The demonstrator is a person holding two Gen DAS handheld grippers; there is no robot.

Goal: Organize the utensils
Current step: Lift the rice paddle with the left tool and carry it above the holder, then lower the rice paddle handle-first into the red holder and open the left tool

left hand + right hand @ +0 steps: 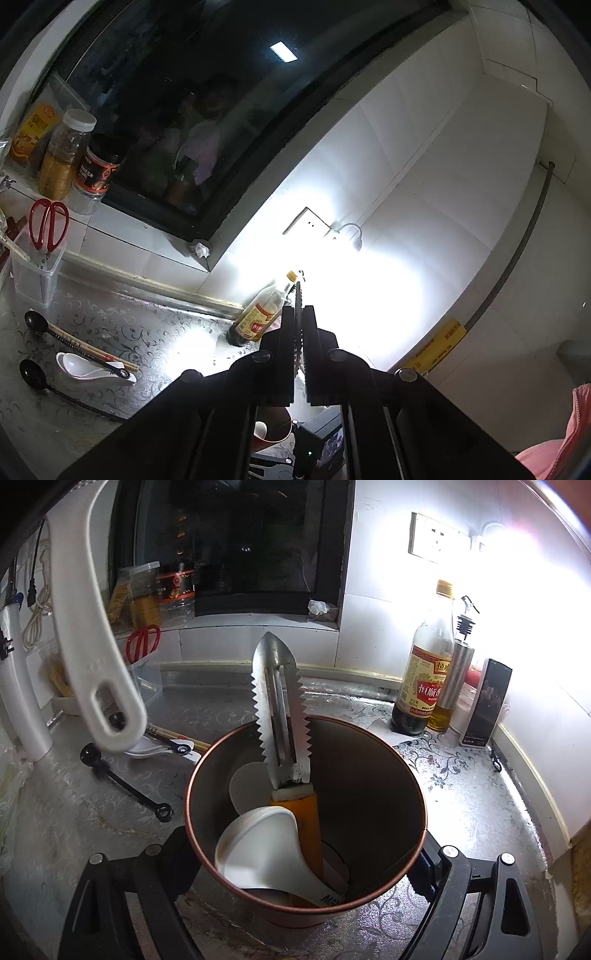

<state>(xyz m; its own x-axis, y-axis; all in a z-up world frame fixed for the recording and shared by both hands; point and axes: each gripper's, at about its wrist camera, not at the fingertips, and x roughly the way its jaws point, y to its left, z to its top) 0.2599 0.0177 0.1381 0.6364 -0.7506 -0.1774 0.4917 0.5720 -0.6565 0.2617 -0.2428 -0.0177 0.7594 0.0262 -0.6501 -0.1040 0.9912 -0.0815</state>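
Right wrist view is showing the right gripper [304,853] clamping its jaws on the copper cup [369,775], which is holding a serrated peeler [282,716] and a white spoon [258,845]. Over on the left, the left gripper [300,332] is hanging with jaws together, empty. Lying on the surface well left of them: chopsticks [92,347], black spoons [37,321], a ceramic spoon [85,365]. That one is looking smooth and breakable; I'd pinch its handle.

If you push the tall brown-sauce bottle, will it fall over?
Probably. The bottle is tall and narrow, so a high push may tip it. It looks like glass, so likely breakable. Only the bottom holds dark liquid, which may steady it a little.
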